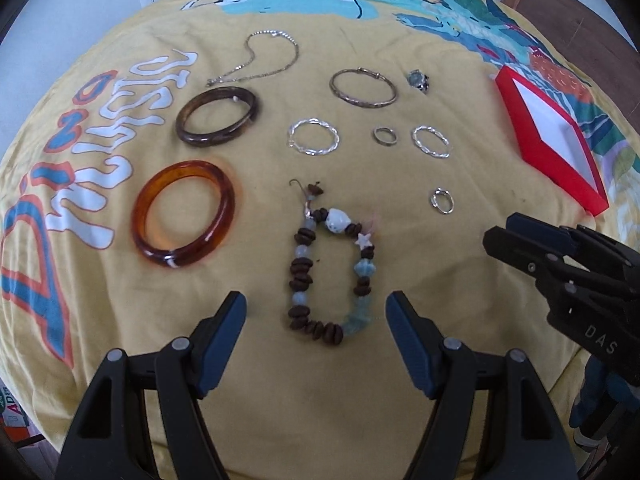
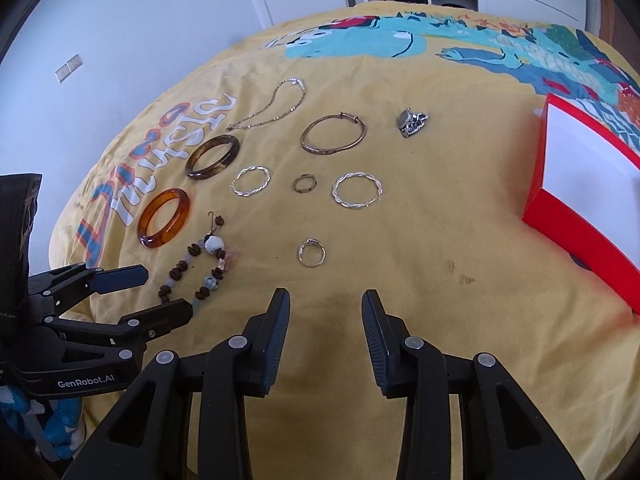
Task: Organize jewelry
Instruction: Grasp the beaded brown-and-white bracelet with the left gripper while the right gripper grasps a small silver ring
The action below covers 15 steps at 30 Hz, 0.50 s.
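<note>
A beaded bracelet (image 1: 300,276) of brown and pale blue beads lies on the yellow cloth, right under my left gripper (image 1: 316,304), whose jaws stand wide open on either side of it without touching. My right gripper (image 2: 326,296) is partly open with nothing between its fingers; a small silver ring (image 2: 311,253) lies just ahead of it. In the left wrist view the right gripper (image 1: 504,232) hangs at the right, near the red box (image 1: 560,160) with a white lining. In the right wrist view the left gripper (image 2: 162,292) hovers over the beaded bracelet (image 2: 208,280).
Spread on the printed yellow cloth (image 1: 440,280) are an amber bangle (image 1: 141,216), a dark brown bangle (image 1: 216,91), a gold bangle (image 1: 362,105), a chain necklace (image 1: 295,54), two twisted silver hoops (image 1: 314,151), a small band and an ornate ring (image 1: 418,80). White walls and cupboards stand behind.
</note>
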Each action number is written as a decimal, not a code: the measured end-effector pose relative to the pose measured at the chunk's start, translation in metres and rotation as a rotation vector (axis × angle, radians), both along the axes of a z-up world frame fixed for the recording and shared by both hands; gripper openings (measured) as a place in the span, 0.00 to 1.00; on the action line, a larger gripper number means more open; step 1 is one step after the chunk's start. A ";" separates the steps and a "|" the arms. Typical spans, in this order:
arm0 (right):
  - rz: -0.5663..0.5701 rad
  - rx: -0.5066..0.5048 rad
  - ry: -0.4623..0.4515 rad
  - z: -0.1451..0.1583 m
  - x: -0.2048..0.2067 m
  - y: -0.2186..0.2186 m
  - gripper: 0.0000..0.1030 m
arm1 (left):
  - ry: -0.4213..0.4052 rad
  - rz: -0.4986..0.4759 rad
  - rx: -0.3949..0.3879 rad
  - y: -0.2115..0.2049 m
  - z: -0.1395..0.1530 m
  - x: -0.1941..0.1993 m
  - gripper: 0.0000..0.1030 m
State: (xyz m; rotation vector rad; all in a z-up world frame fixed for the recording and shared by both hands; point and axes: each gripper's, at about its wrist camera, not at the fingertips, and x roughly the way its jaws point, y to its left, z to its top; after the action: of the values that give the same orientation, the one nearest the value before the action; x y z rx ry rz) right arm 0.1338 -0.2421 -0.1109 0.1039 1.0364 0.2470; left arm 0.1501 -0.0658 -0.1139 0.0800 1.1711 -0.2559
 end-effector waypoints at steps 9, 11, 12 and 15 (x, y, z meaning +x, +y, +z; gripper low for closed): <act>0.051 -0.011 0.027 -0.016 0.027 0.014 0.36 | 0.031 0.069 -0.004 0.013 -0.017 0.010 0.57; 0.050 -0.013 0.035 -0.021 0.034 0.016 0.36 | 0.023 0.068 0.002 0.013 -0.018 0.008 0.52; 0.051 -0.016 0.040 -0.023 0.038 0.018 0.36 | 0.017 0.066 0.005 0.013 -0.018 0.007 0.49; 0.053 -0.023 0.047 -0.029 0.046 0.022 0.35 | 0.005 0.058 0.015 0.011 -0.017 0.006 0.40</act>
State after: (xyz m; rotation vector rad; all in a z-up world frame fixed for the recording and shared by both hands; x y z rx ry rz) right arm 0.1798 -0.2199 -0.1394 0.0621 1.0889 0.2819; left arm 0.1560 -0.0549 -0.1314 0.0585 1.1783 -0.1969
